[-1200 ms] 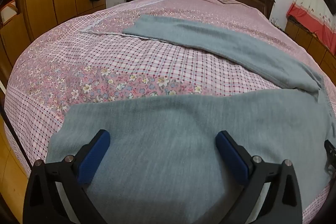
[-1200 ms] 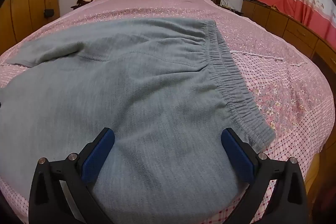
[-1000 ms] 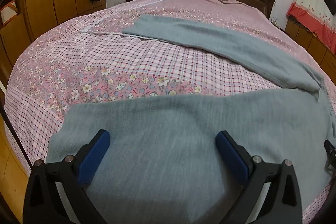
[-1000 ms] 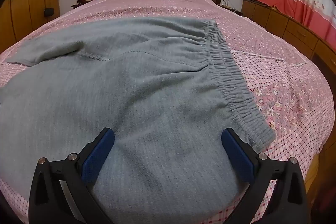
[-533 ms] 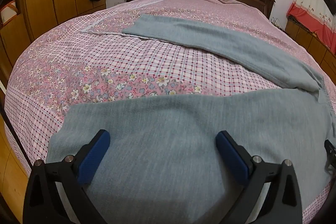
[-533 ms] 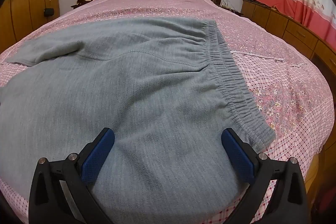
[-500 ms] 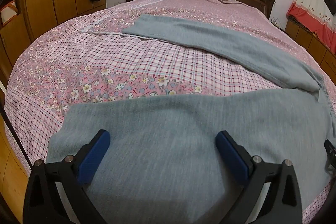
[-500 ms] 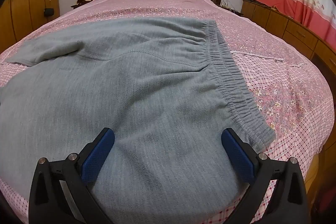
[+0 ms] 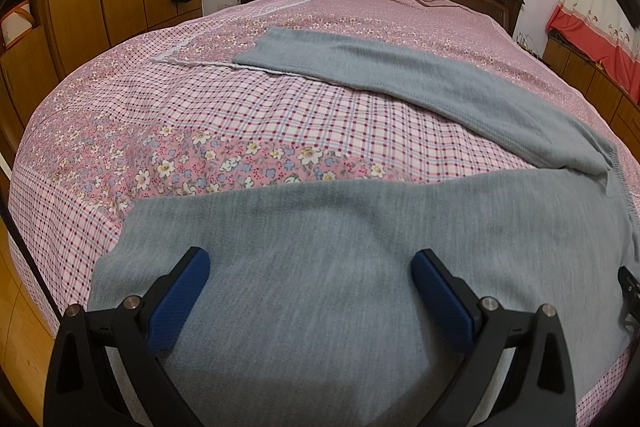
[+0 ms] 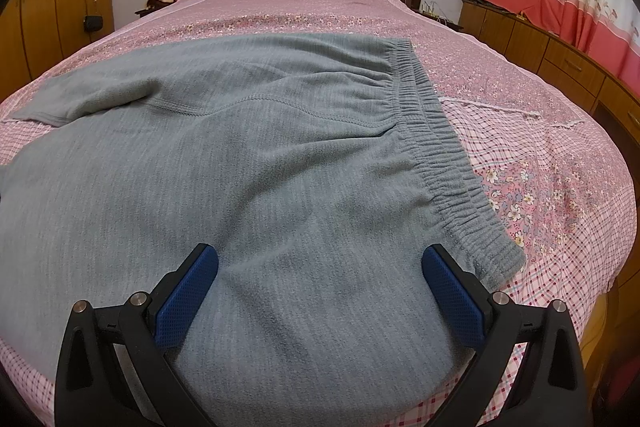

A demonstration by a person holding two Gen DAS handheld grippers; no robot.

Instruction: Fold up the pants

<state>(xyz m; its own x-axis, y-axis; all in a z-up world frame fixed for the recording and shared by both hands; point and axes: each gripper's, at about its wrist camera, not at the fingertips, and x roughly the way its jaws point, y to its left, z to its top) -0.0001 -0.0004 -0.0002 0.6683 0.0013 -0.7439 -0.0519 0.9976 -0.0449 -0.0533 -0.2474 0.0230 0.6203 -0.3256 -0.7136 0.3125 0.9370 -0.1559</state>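
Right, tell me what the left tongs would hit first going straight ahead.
Probably the grey pants: the open left tongs point across the near leg, with the quilt beyond. Depth is unclear.

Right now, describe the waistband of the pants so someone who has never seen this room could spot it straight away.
Start at the large bed with the pink floral and checked cover. Grey pants lie spread flat across its near end. The waistband is the strip along their right edge in the right wrist view, the only gathered, ribbed part of the otherwise smooth fabric.
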